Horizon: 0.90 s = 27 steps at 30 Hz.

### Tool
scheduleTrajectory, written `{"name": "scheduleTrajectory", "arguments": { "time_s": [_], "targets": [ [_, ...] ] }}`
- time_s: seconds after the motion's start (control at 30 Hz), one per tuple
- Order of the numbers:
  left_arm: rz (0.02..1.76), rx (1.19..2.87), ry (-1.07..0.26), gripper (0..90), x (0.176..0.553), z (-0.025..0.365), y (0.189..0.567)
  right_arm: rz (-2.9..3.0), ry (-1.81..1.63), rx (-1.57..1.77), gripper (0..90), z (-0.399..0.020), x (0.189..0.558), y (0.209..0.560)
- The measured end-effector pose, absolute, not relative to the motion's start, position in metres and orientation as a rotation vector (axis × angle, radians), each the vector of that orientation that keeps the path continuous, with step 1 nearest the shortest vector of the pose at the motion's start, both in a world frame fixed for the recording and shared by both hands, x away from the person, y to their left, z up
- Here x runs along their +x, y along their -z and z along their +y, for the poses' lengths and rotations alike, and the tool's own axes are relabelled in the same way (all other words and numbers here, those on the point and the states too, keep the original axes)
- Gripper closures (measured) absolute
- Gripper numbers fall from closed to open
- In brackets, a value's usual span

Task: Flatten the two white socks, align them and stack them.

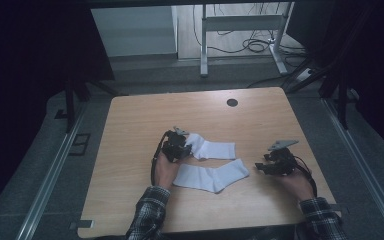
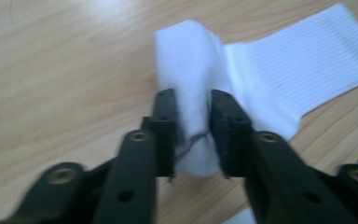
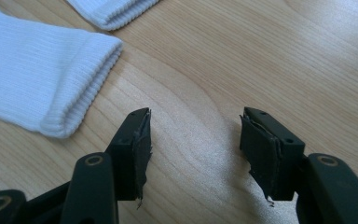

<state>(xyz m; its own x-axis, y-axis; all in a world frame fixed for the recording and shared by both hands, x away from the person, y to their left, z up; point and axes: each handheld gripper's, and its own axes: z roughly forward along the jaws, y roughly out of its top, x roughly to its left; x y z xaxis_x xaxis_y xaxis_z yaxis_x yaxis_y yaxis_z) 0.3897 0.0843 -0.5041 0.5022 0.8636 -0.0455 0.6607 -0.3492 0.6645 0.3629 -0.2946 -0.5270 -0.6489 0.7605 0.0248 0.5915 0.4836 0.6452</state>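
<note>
L tongs [image 2: 192, 135] pinch a bunched fold of the upper white sock [image 2: 200, 93], mid-frame in the left gripper view; fabric fills the gap, pads touching it both sides. In the high view that sock [image 1: 211, 148] lies centre of the surface [image 1: 130, 130], w/ the lower sock [image 1: 211, 176] just below it. R tongs [image 3: 196, 140] spread, nothing between, hovering over bare wood at lower right.

Dim overhead picture (dark edges); left gripper view motion-blurred.
</note>
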Motion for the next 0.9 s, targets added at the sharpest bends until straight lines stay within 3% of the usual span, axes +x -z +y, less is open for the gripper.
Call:
{"name": "scheduleTrajectory", "arguments": {
  "time_s": [0.13,0.47,0.77,0.9],
  "targets": [
    [1.259,2.046,-0.403,50.9,0.388,0.104,0.495,2.472,-0.933,1.197,52.5,-0.295,0.365,0.523],
    [1.289,2.043,-0.329,48.4,0.384,0.126,0.513,2.496,-1.062,1.154,78.8,-0.260,0.375,0.499],
    [1.317,2.035,-0.333,44.1,0.391,0.124,0.535,2.548,-1.079,1.144,79.7,-0.216,0.401,0.510],
    [1.310,2.062,-0.384,46.7,0.392,0.120,0.536,2.566,-1.059,1.154,79.0,-0.208,0.406,0.519]
  ]
}}
